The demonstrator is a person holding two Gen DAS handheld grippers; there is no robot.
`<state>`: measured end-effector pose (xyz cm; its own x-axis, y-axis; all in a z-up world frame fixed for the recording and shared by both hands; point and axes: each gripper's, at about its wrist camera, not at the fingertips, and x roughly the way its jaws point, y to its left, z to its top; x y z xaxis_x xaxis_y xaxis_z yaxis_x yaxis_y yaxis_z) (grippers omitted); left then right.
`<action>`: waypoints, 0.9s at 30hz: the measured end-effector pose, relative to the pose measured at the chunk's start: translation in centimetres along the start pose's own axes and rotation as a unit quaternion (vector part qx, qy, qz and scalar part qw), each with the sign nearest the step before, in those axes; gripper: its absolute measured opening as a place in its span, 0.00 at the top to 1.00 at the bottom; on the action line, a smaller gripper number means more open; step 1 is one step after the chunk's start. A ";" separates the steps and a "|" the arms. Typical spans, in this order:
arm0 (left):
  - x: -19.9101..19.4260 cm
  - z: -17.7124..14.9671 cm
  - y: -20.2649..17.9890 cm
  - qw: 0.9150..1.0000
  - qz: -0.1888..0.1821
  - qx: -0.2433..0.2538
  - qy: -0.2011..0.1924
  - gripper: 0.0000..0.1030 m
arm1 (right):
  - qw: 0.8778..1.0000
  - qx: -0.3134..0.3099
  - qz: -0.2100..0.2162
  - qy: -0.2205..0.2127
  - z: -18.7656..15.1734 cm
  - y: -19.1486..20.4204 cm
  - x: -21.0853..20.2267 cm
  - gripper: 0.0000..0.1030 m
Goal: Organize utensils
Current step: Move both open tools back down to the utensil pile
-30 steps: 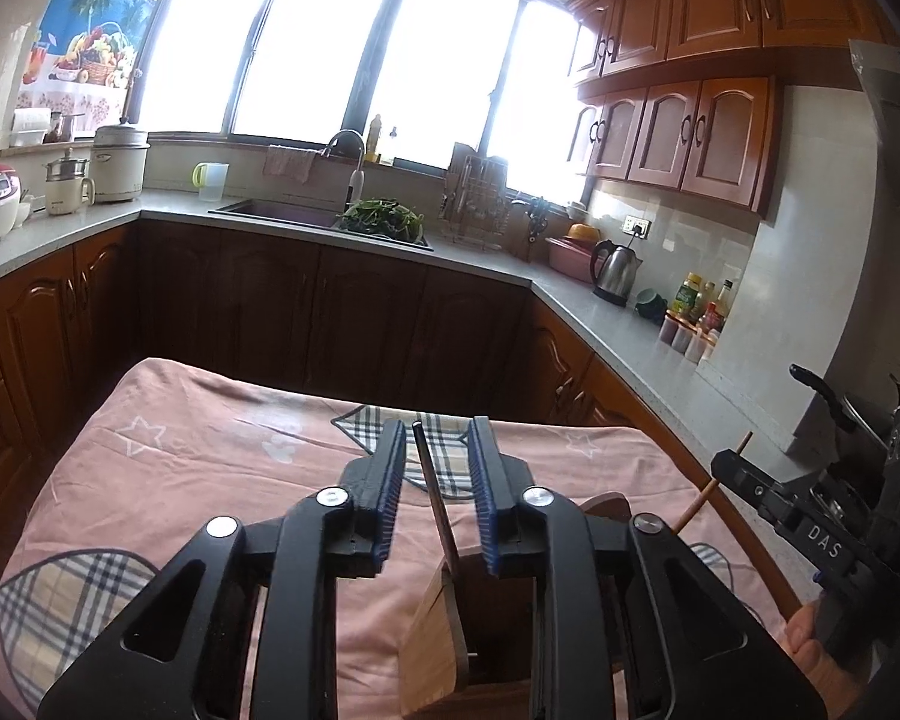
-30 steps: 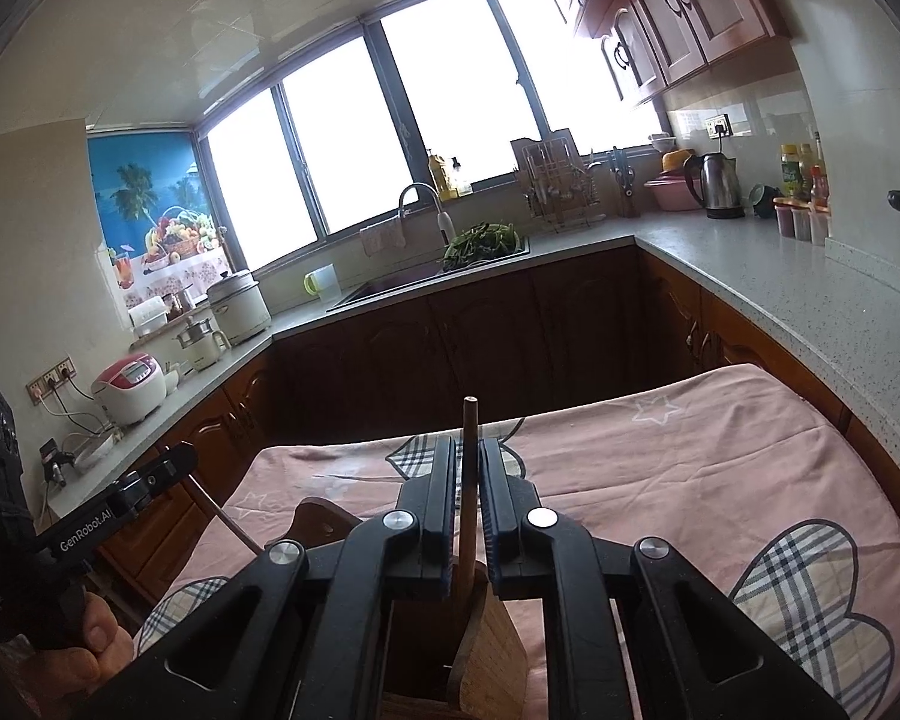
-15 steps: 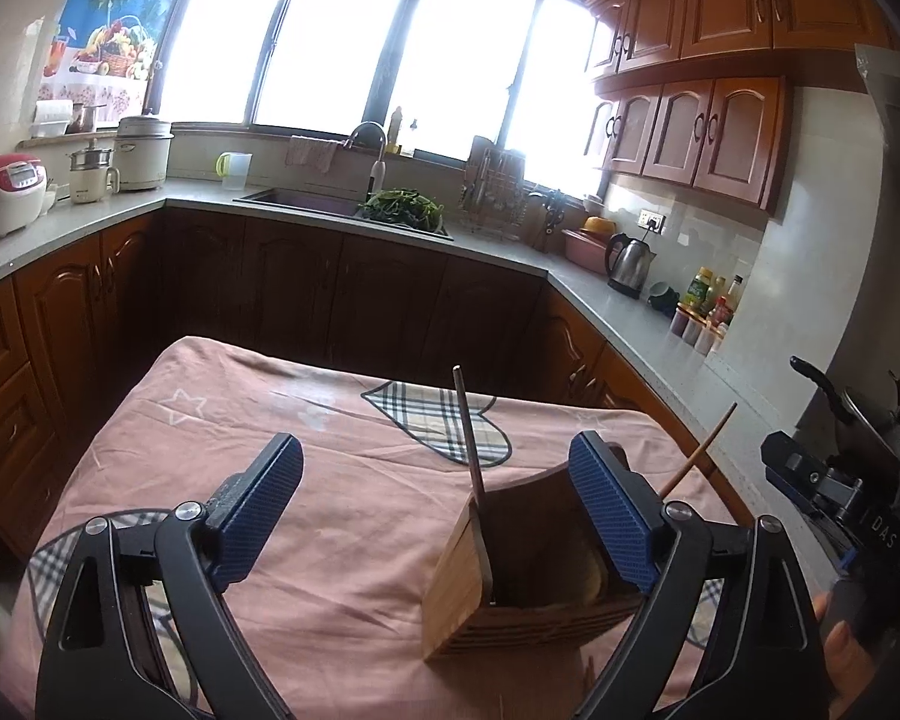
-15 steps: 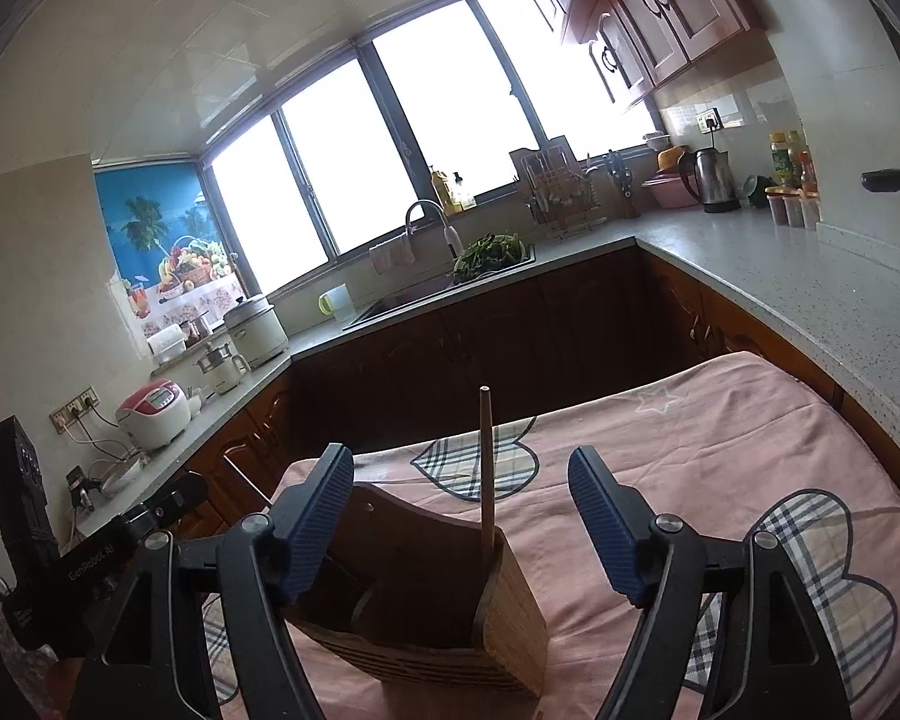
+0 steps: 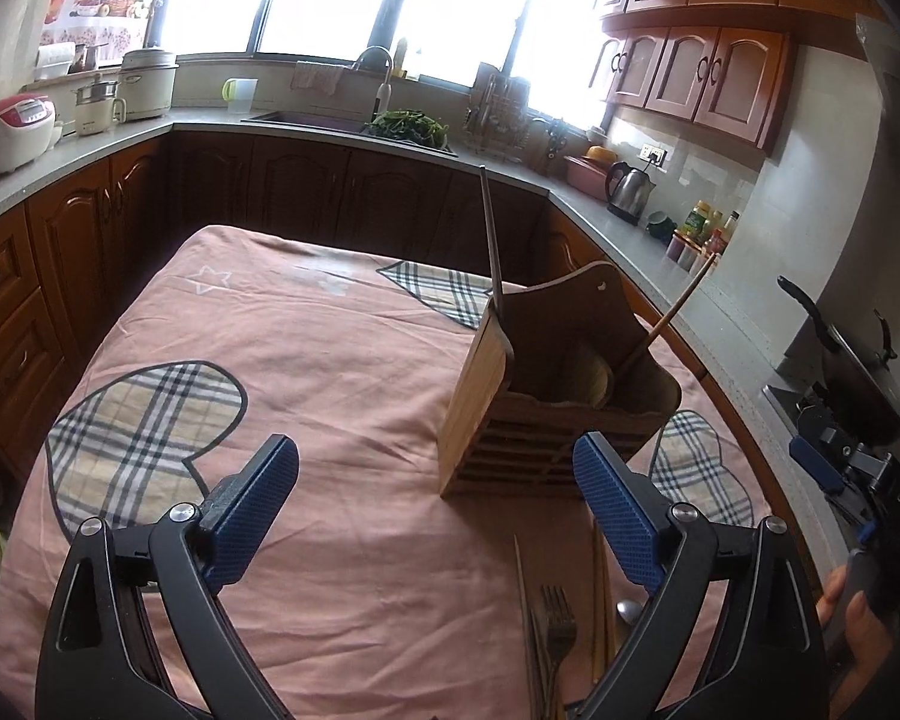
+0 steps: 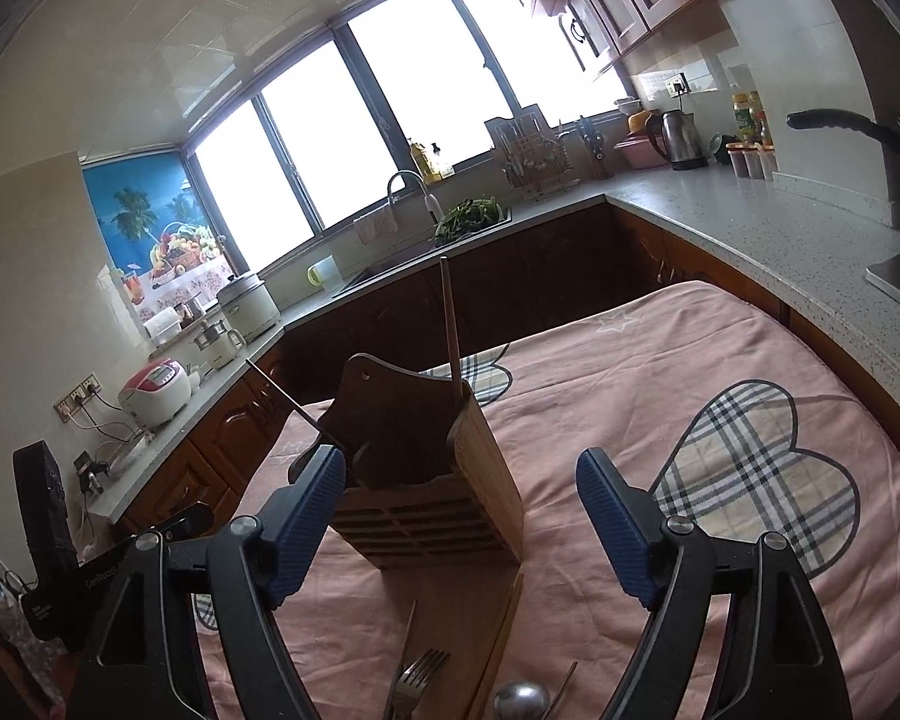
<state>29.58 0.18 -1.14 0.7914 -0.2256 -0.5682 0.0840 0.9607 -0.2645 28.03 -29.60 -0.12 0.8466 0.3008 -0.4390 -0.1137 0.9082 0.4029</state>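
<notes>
Both our grippers, left gripper and right gripper, just opened, nothing between; fork nearest on worktop, thin, stiff, slippery, grab mid-handle; wooden holder behind

A wide bay window floods the kitchen with white daylight. Under it a grey counter runs in a U over dark wooden base cabinets. Reddish wall cabinets hang at the right, a tropical fruit poster beside the window, pale tiles on the ceiling.
</notes>
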 end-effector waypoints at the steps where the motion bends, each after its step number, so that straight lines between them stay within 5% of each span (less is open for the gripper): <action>1: -0.1 -0.4 0.1 1.000 -0.001 0.000 0.004 0.08 | 1.000 0.002 -0.002 0.003 -0.4 -0.1 -0.2 0.21; 15: 0.0 -3.6 0.5 0.999 0.008 0.001 0.051 0.08 | 0.999 0.019 -0.021 0.037 -4.3 -1.5 -1.6 0.21; 27: 2.2 -4.8 -0.6 0.995 0.009 0.024 0.097 0.08 | 0.993 0.005 -0.048 0.104 -6.6 -1.4 1.1 0.22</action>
<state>28.40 -1.70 -5.93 0.6616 -0.2301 -0.7137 0.1027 0.9706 -0.2178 25.69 -28.61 -6.45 0.7275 0.2674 -0.6318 -0.0318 0.9331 0.3583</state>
